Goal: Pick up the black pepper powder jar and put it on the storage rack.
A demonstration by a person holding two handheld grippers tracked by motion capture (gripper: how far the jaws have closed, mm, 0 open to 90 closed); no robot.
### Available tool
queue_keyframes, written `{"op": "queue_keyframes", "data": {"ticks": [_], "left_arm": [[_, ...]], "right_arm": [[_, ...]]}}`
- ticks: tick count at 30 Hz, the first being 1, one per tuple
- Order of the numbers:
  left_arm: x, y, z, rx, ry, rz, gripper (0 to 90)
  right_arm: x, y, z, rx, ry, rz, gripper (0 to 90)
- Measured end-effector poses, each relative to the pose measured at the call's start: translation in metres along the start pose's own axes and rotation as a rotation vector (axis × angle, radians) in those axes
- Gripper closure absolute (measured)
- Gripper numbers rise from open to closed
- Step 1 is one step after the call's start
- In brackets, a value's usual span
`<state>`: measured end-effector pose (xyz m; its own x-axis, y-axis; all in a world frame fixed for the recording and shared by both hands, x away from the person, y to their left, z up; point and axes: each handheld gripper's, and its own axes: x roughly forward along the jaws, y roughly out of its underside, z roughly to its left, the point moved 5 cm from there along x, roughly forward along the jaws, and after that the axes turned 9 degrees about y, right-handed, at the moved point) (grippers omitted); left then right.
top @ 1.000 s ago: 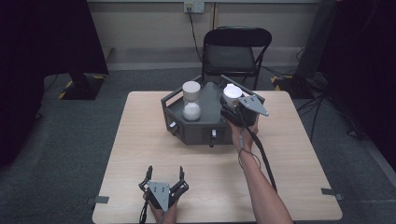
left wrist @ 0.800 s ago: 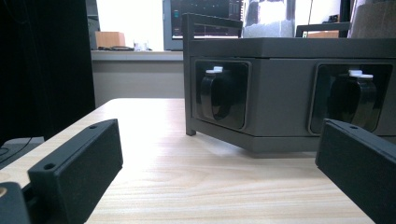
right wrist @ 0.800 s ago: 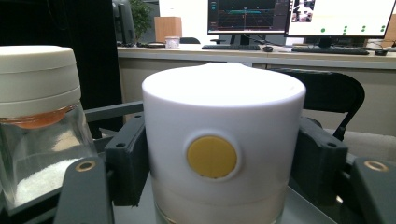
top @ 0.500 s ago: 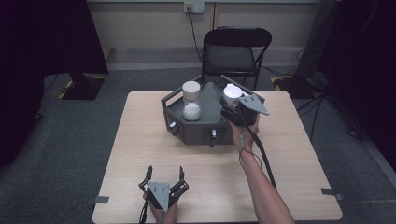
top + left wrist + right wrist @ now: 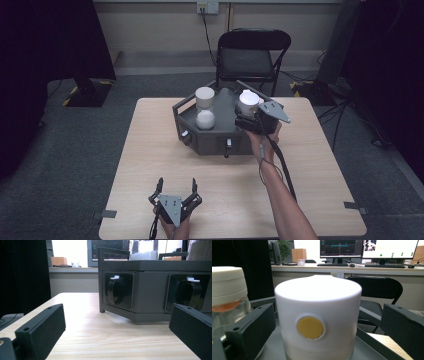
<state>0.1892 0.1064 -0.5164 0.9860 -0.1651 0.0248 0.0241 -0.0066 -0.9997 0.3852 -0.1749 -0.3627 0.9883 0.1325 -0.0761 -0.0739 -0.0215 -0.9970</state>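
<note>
The white cylindrical plastic container with a round yellow dot on its side (image 5: 317, 322) is seen standing upright at the right rear of the dark grey hexagonal tray-topped box (image 5: 187, 117) on the light wooden worktop (image 5: 150, 150). The right tongs (image 5: 248, 112) are positioned level around it; their jaws have just been opening and stand wide apart, with the container between them but clear of both pads, a gap being visible on each side in the right gripper view. The release appears to be the step in hand. It would be done well if the tongs were drawn straight back along their own line, so that neither pad brushes the container's wall and the neighbouring clear glass jar with a cream lid and white contents (image 5: 205, 107), standing near at the tray's left, is not knocked. The raised rim of the tray should be cleared before any sideways motion is made.

The left tongs (image 5: 176, 192) are rested near the front edge of the worktop, well apart from the box, with jaws spread and nothing between them; two dark recessed knobs with white tips (image 5: 116, 288) on the box's side panels are faced by them.

No brand, label or legible writing can be made out on the container, the jar or the box; the yellow dot bears no mark.
</note>
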Motion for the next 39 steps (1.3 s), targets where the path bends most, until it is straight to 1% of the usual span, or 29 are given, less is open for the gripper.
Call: {"op": "queue_keyframes", "data": {"ticks": [2,5,10,19,26,27,29,31,34,36,39], "left_arm": [[0.000,0.000,0.000,0.000,-0.002,0.000,0.0],[0.000,0.000,0.000,0.000,-0.002,0.000,0.0],[0.000,0.000,-0.001,0.000,-0.006,0.000,0.0],[0.000,0.000,-0.001,0.000,-0.006,0.000,0.0],[0.000,0.000,-0.001,0.001,-0.006,0.001,0.0],[0.000,0.000,-0.001,0.002,-0.006,0.001,0.0],[0.000,0.000,-0.001,0.001,-0.007,0.002,0.0],[0.000,0.000,-0.001,0.001,-0.007,0.002,0.0],[0.000,0.000,-0.001,0.001,-0.008,0.002,0.0],[0.000,0.000,-0.001,0.001,-0.010,0.002,0.0],[0.000,0.000,-0.001,0.001,-0.010,0.001,0.0]], "right_arm": [[-0.002,0.001,0.000,0.009,0.000,-0.008,0.0],[-0.005,0.001,0.000,0.009,0.000,-0.015,0.0],[-0.011,0.002,-0.004,0.026,-0.007,-0.034,0.0],[-0.026,0.005,-0.008,0.024,-0.012,-0.052,0.0],[-0.048,0.007,-0.016,0.034,-0.036,-0.108,0.0],[-0.052,0.008,-0.017,0.033,-0.033,-0.115,0.0],[-0.059,0.010,-0.020,0.038,-0.034,-0.119,0.0],[-0.065,0.012,-0.024,0.054,-0.041,-0.121,0.0],[-0.076,0.014,-0.028,0.053,-0.037,-0.124,0.0],[-0.082,0.017,-0.031,0.069,-0.043,-0.125,0.0],[-0.092,0.022,-0.033,0.065,-0.044,-0.130,0.0]]}}
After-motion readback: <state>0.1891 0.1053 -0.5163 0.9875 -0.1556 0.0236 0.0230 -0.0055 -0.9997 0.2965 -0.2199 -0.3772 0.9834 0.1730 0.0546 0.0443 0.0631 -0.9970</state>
